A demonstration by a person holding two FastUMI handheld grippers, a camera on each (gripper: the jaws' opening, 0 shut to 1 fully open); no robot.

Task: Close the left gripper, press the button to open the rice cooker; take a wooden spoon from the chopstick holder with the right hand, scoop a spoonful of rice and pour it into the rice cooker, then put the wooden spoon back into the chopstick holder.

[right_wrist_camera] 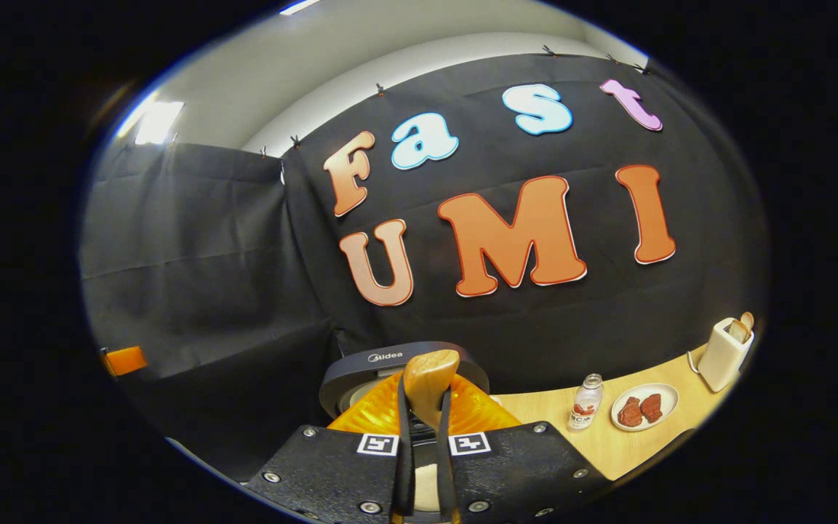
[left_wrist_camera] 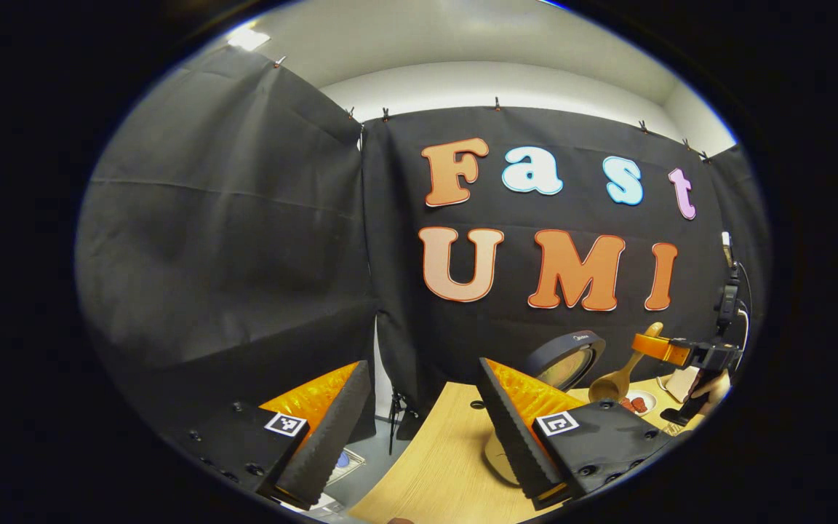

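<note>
Rice cooker [right_wrist_camera: 404,371] sits at the back of the bench [right_wrist_camera: 637,444] w/ its lid [left_wrist_camera: 564,358] up, so we judge the button step done. We hold the wooden spoon [right_wrist_camera: 430,386] in the right gripper [right_wrist_camera: 425,437], both fingers clamped on the handle, bowl end raised in front of the cooker. In the left gripper view the spoon hangs bowl-down from that gripper, just beside the open lid. Can't tell whether there's rice in the bowl, so we can't say if we're before the scoop or at the pour. Left gripper [left_wrist_camera: 419,429] is spread wide, holding nothing, out over the bench's left edge.

Next move, by our guess: keep the spoon level, bring it over the pot mouth, tip slowly so grains don't spill on the bench.

Spoon looks pale wood, rounded deep bowl, smooth. Cooker lid is dark w/ a shiny inner plate. Chopstick holder [right_wrist_camera: 724,353] stands near the bench's right end, beside a plate [right_wrist_camera: 644,407] and a small bottle [right_wrist_camera: 586,402].
</note>
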